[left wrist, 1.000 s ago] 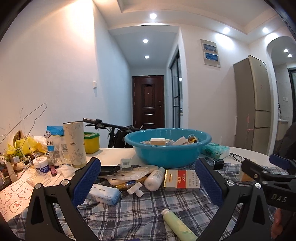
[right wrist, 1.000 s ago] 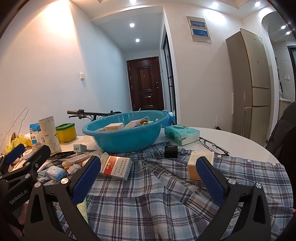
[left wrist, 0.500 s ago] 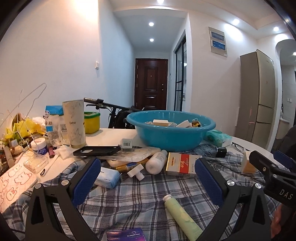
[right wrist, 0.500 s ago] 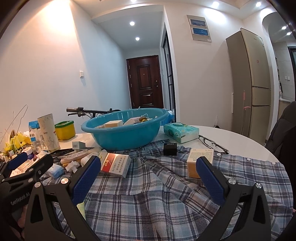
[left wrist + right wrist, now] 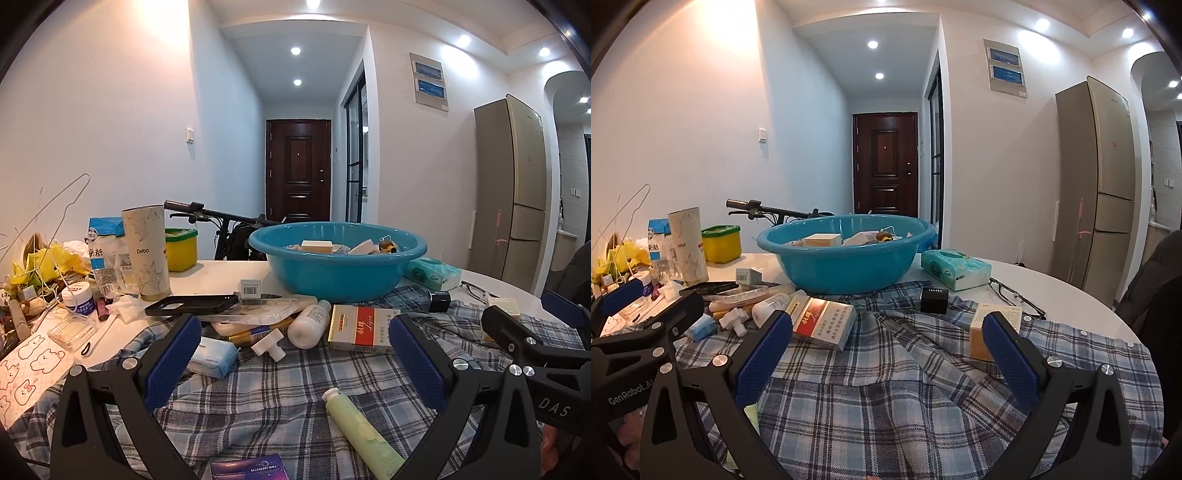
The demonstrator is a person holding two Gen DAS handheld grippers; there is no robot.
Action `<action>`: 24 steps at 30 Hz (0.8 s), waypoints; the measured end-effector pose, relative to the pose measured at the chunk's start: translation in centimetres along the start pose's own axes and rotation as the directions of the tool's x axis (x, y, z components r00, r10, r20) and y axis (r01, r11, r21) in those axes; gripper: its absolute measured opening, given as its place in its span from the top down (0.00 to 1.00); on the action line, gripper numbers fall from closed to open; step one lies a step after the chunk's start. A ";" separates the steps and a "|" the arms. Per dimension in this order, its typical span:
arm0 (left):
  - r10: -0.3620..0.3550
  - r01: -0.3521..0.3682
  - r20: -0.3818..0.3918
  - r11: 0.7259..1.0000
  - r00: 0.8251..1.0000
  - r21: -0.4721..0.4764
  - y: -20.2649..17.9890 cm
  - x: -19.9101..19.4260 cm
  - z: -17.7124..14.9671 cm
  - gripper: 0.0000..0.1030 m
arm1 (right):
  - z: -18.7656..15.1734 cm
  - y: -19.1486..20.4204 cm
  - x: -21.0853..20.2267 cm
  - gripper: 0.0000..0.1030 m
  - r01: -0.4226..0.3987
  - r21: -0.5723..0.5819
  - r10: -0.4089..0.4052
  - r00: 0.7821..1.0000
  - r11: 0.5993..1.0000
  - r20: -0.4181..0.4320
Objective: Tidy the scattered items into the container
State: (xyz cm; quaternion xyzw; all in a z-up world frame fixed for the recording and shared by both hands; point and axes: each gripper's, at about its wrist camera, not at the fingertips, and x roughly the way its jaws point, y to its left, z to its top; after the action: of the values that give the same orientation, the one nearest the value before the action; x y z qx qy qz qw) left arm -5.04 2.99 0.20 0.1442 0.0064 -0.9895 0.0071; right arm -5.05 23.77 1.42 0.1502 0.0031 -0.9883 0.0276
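Note:
The blue basin (image 5: pixel 336 275) (image 5: pixel 846 273) stands at the table's middle and holds several small boxes. On the plaid cloth (image 5: pixel 280 398) in front of it lie a red-and-white carton (image 5: pixel 360 328) (image 5: pixel 823 325), a white bottle (image 5: pixel 308 325), a green tube (image 5: pixel 360 432), a blue tissue pack (image 5: pixel 210 356) and a purple box (image 5: pixel 247 470). My left gripper (image 5: pixel 293 328) hovers open above these, holding nothing. My right gripper (image 5: pixel 886 332) is open over the cloth, with a small black box (image 5: pixel 934 300) ahead and an orange-and-white box (image 5: pixel 993 325) by its right finger.
A black phone case (image 5: pixel 192 304), a tall cup (image 5: pixel 147 251), a yellow tub (image 5: pixel 181 249), jars and a wire hanger crowd the left side. A green tissue pack (image 5: pixel 955 267) and glasses (image 5: pixel 1015 297) lie right of the basin. A bicycle handlebar (image 5: pixel 207 212) shows behind the table.
The left gripper's view has drawn back and tipped down, so more cloth, the whole green tube and the purple box now show. The right gripper has barely shifted. Both stay open.

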 end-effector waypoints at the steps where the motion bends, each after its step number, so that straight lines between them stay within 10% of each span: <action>1: 0.000 0.000 0.000 1.000 1.000 0.000 0.0 0.0 0.0 0.00 | 0.0 -0.1 0.0 0.01 0.000 0.003 0.000 1.000 1.000 0.000; 24: 0.001 -0.001 0.000 1.000 1.000 -0.001 0.0 0.0 0.0 0.00 | 0.0 -0.1 0.0 0.01 0.004 0.005 -0.004 1.000 1.000 0.000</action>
State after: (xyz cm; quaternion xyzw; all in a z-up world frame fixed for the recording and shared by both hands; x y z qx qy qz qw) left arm -5.02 3.01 0.20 0.1443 0.0066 -0.9895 0.0078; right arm -5.07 23.87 1.40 0.1500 0.0010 -0.9884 0.0253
